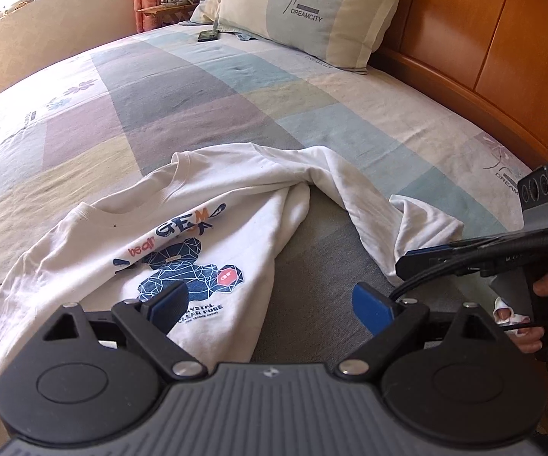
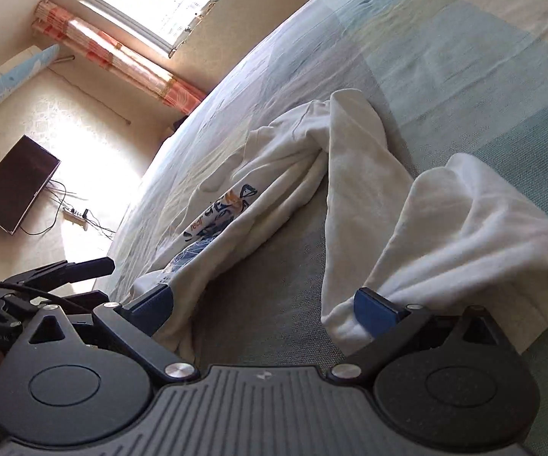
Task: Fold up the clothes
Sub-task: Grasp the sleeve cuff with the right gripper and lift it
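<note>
— Any writing you can read from my left wrist camera?

— Yes. The pillow (image 1: 311, 11) carries "DREAMCITY" under a flower drawing, and I see the same word, partly cut off, on the bed sheet (image 1: 503, 178) near the headboard. The white T-shirt (image 1: 198, 235) reads "bear" in orange, big letters "GEM", and "CRYSTAL CLEAR PURE" below the bear graphic.

— And from the right wrist?

— Only "bear" on that shirt, seen sideways; the rest is too creased to read.

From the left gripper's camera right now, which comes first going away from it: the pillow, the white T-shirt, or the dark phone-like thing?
1. White T-shirt, right ahead of the left gripper, mid-bed.
2. Dark flat object, far up the bed, left of the pillow.
3. Pillow, against the headboard; nearly level with the dark object.
</note>
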Demonstrator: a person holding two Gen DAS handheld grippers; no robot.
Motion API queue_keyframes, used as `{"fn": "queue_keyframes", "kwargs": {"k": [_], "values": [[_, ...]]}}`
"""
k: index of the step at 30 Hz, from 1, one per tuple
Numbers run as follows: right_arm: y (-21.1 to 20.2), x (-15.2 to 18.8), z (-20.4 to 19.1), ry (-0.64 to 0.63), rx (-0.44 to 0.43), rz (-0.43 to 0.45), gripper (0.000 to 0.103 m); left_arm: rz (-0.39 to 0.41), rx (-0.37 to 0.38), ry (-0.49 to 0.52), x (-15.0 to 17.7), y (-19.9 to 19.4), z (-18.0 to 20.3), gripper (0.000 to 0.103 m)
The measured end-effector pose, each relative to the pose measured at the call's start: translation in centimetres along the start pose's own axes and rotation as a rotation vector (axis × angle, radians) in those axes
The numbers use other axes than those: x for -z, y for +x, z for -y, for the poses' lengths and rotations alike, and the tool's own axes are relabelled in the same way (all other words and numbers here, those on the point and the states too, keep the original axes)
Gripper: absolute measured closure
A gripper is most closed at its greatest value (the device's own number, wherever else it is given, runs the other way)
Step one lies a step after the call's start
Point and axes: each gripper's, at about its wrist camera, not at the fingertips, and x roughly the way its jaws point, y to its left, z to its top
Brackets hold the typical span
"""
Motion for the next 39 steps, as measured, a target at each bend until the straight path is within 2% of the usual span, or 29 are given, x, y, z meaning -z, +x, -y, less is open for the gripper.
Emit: {"fn": "queue_keyframes", "kwargs": {"k": [2, 6, 8, 11, 12, 21, 27, 32, 35, 39], "values": [[-1.3, -0.2, -0.5, -0.006, 0.038, 0.044, 0.000, -0.008, 0.009, -0.006, 0.3, 0.3, 0.0, 0.010], [-4.7, -1.6, -0.3, 0.003, 0.119, 0.197, 0.000, -0.028, 0.033, 0.015, 0.7, 0.9, 0.5, 0.010], [-6.0, -2.1, 0.4, -0.027, 0.209, 0.252, 0.000, -0.037, 0.045, 0.026, 1.0, 1.1, 0.9, 0.010], [-6.7, -2.4, 2.2, -0.023, 0.309, 0.264, 0.000, -0.050, 0.058, 0.041, 1.3, 1.4, 1.3, 0.010], [-6.6, -2.3, 2.7, -0.010, 0.315, 0.262, 0.000, -0.055, 0.062, 0.045, 1.4, 1.4, 1.4, 0.010], [-4.7, -1.3, 5.7, 0.133, 0.248, 0.225, 0.000, -0.088, 0.056, 0.048, 1.9, 1.9, 1.7, 0.010], [-4.2, -1.4, 2.1, 0.046, 0.128, 0.218, 0.000, -0.111, 0.060, 0.055, 2.4, 2.2, 2.0, 0.010], [-1.9, -1.0, 0.1, 0.010, 0.034, 0.108, 0.000, -0.128, 0.061, 0.061, 3.0, 2.3, 2.0, 0.010], [-0.3, 0.1, -0.6, 0.011, 0.013, 0.032, 0.000, -0.139, 0.056, 0.054, 3.5, 2.4, 1.7, 0.010], [-0.6, 1.0, -1.2, 0.033, 0.020, 0.037, 0.000, -0.148, 0.053, 0.042, 4.0, 2.3, 1.1, 0.010]]}}
